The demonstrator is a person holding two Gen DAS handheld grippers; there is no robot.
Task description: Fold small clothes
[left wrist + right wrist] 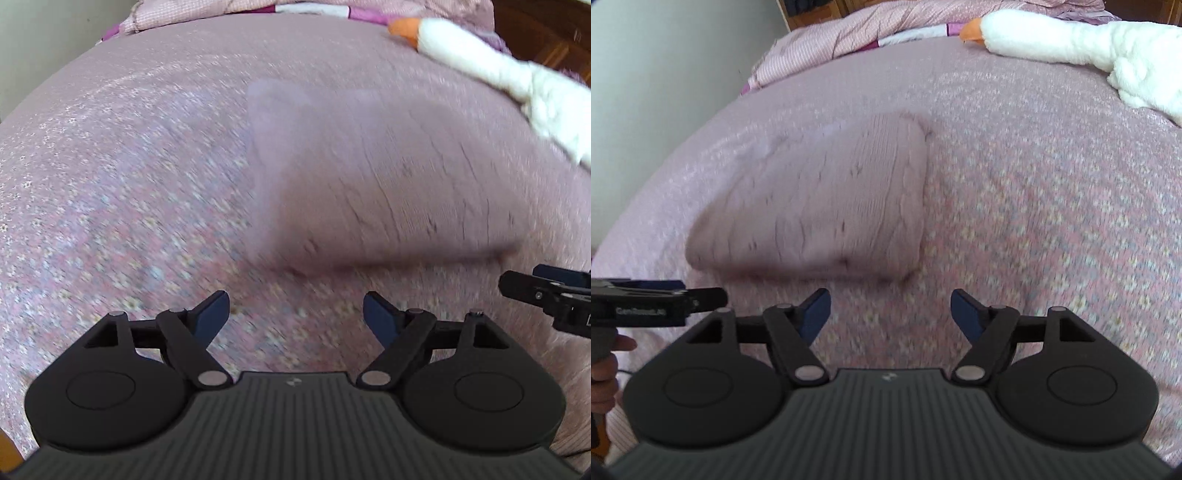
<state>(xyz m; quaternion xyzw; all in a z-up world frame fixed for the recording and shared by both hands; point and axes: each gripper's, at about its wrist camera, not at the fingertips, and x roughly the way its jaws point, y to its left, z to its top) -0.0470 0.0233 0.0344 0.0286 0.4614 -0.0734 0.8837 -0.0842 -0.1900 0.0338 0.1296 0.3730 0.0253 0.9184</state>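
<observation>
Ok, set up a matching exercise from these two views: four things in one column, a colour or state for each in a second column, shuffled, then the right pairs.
Things:
1. knitted garment
2. plush goose
3. goose's beak
4. right claw

Colour or state:
A. orange
B. open, holding nothing
C. pink, folded into a block
D. white, lying at the far side of the bed

Pairs: 1-C, 2-D, 3-A, 4-B
</observation>
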